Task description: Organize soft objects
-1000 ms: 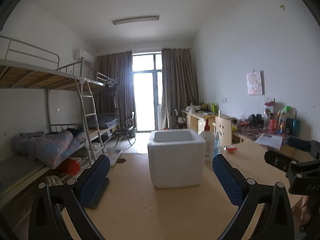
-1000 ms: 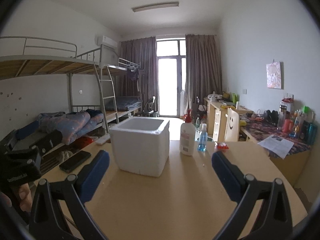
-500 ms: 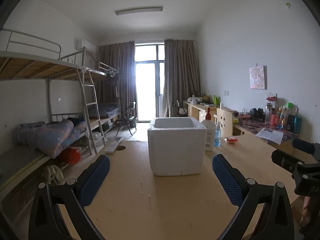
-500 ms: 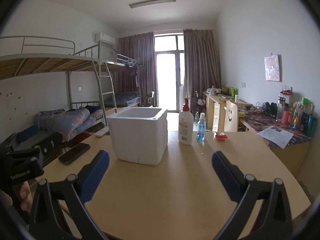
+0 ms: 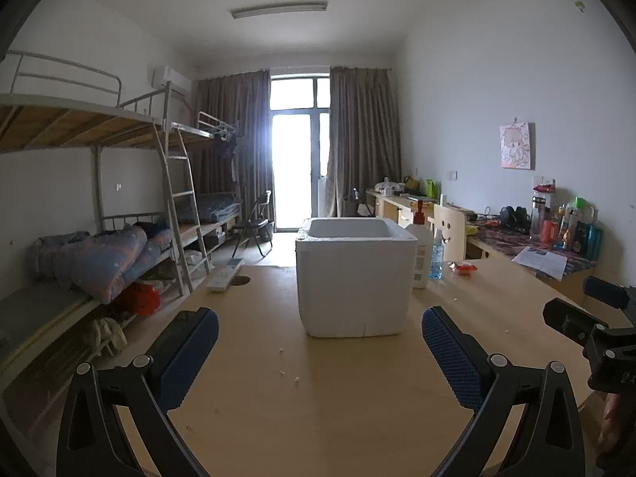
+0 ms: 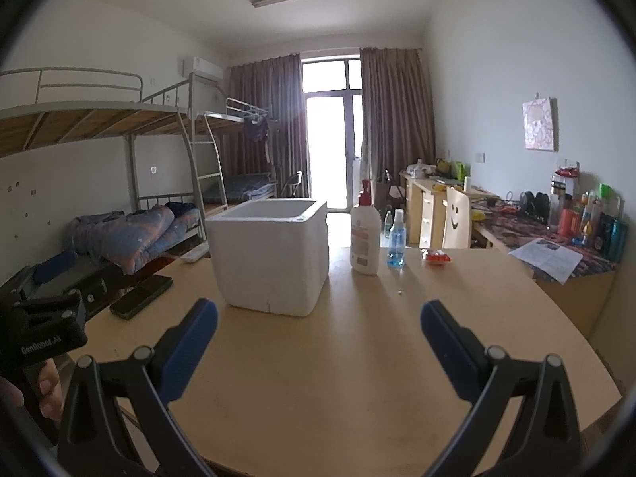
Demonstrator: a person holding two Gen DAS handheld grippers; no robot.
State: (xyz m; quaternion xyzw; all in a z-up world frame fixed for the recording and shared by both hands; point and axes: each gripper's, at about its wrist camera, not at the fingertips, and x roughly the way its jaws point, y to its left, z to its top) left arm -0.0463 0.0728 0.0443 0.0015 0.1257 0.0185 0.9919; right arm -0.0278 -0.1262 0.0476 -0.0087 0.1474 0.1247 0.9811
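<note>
Dorm room, light wooden table [image 5: 357, 397] in the foreground. White foam box [image 5: 355, 276], lid off, stands upright on the table, straight ahead of the left gripper [image 5: 320, 351] and ahead-left of the right gripper [image 6: 319, 338]. Inside of the box not visible from either view; no soft object seen on the tabletop itself.

Left gripper: blue-padded fingers [image 5: 187, 353] spread wide, nothing between them, held above the table short of the box. Right gripper: likewise spread wide and empty, above bare table, box well ahead.

Just right of the box: white pump bottle [image 6: 365, 234], then a small blue spray bottle [image 6: 397, 238] beside it, both upright. Red-and-white packet [image 6: 436, 256] lies further right on the table. Black phone [image 6: 141, 296] lies flat near the table's left edge; a remote control [image 5: 225, 274] lies further back on that side.

A hand [image 6: 47, 391] grips the other tool's handle at the left margin of the right view. Bunk bed [image 5: 99, 214] along the left wall with rolled bedding [image 5: 103, 258] on the lower bunk, apart from the table
</note>
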